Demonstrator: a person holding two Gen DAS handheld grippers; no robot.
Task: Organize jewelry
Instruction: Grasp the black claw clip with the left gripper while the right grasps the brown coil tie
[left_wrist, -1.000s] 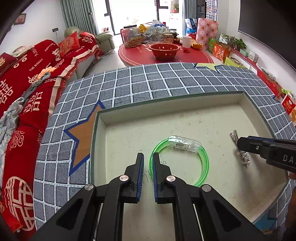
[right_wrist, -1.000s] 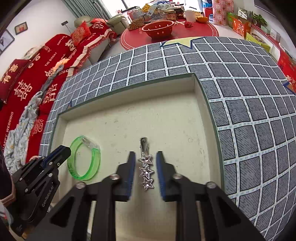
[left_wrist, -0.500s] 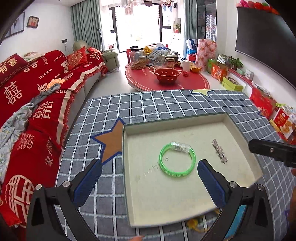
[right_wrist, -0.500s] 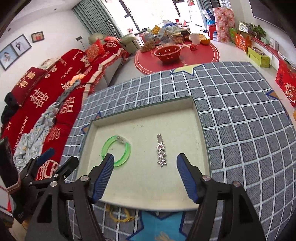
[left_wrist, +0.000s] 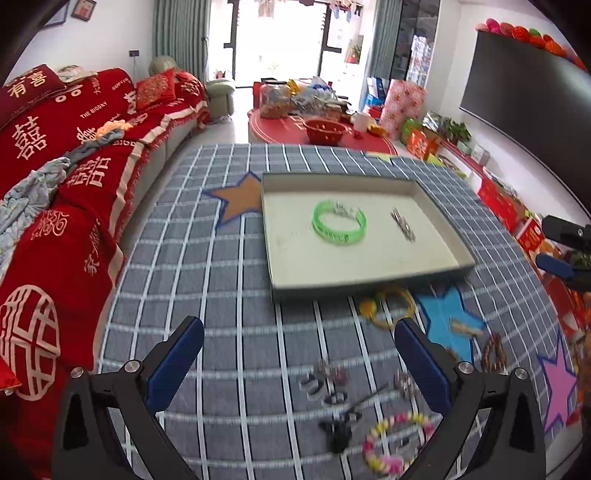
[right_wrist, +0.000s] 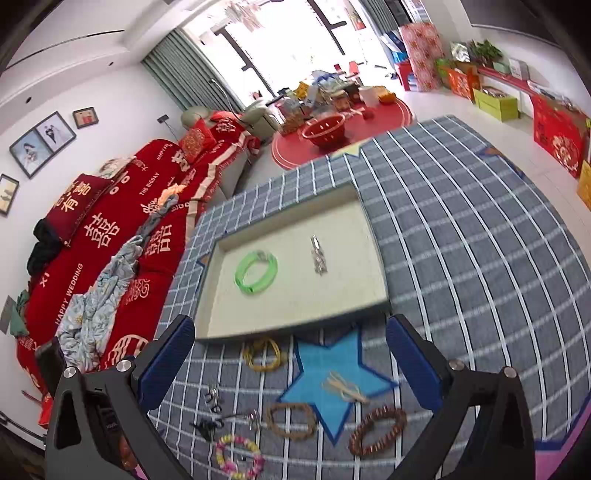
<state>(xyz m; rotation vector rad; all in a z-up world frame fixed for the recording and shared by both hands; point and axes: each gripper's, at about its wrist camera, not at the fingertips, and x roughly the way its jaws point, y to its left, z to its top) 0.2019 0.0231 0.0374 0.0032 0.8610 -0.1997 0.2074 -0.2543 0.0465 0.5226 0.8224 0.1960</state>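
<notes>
Jewelry tray (right_wrist: 295, 325) lies ahead of both tools (left_wrist: 299, 354) (right_wrist: 291, 350), each spread wide, empty.

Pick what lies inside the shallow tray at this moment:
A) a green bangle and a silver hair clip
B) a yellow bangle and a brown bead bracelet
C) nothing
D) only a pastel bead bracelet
A: the green bangle and the silver hair clip lie apart on the floor of the tray, while the other jewelry sits on the checked cloth outside it.
</notes>
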